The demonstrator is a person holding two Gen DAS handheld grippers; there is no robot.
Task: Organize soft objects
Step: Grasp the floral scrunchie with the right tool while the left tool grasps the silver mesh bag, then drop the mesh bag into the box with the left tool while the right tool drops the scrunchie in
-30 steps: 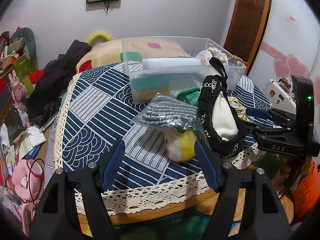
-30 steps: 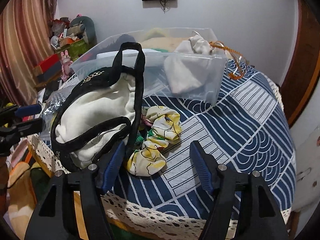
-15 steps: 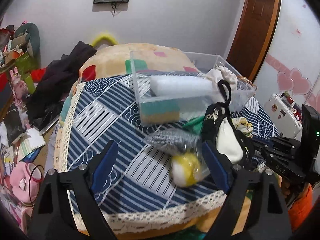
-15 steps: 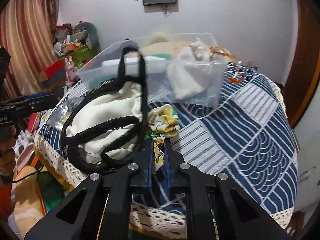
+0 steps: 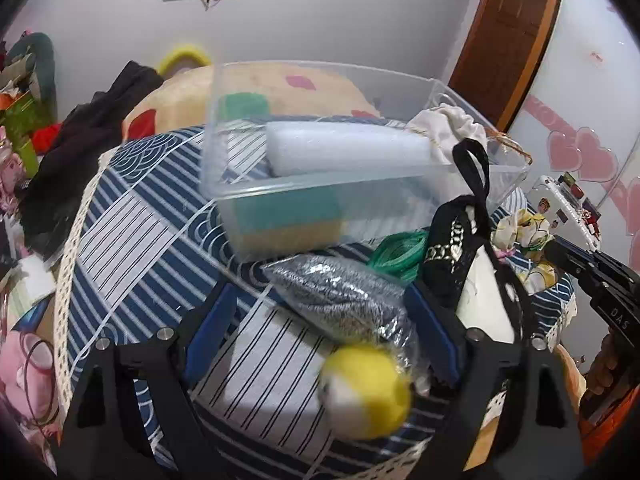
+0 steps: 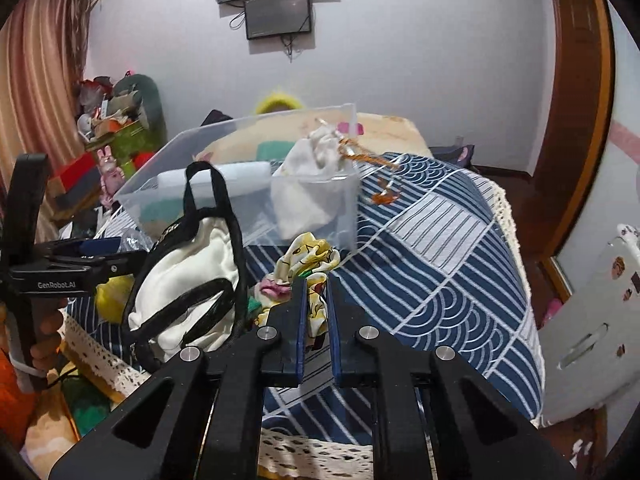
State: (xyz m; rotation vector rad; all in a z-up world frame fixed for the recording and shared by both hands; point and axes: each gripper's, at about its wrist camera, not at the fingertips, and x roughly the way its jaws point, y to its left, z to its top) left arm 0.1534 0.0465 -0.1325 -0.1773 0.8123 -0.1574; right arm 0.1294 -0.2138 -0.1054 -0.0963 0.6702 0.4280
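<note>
My right gripper [image 6: 316, 292] is shut on a yellow floral scrunchie [image 6: 308, 258] and holds it just above the blue patterned cloth. The scrunchie also shows in the left wrist view [image 5: 524, 236]. A clear plastic bin [image 5: 340, 160] holds a white foam roll [image 5: 348, 150], a green and yellow sponge [image 5: 288, 220] and a white cloth pouch [image 6: 316, 188]. My left gripper [image 5: 320, 320] is open around a silver mesh bag with a yellow ball [image 5: 366, 388]. A white pouch with black trim [image 6: 188, 272] lies between the two grippers.
The table [image 6: 460, 248] is round with a lace edge. A green coil [image 5: 396, 254] lies by the bin. An orange cord [image 6: 380, 180] hangs from the bin's corner. Dark clothes [image 5: 80, 148] and toys lie to the left, a white appliance [image 6: 592, 320] to the right.
My right gripper closed on the floral scrunchie and lifted it off the cloth. My left gripper moved closer over the silver mesh bag and stayed open.
</note>
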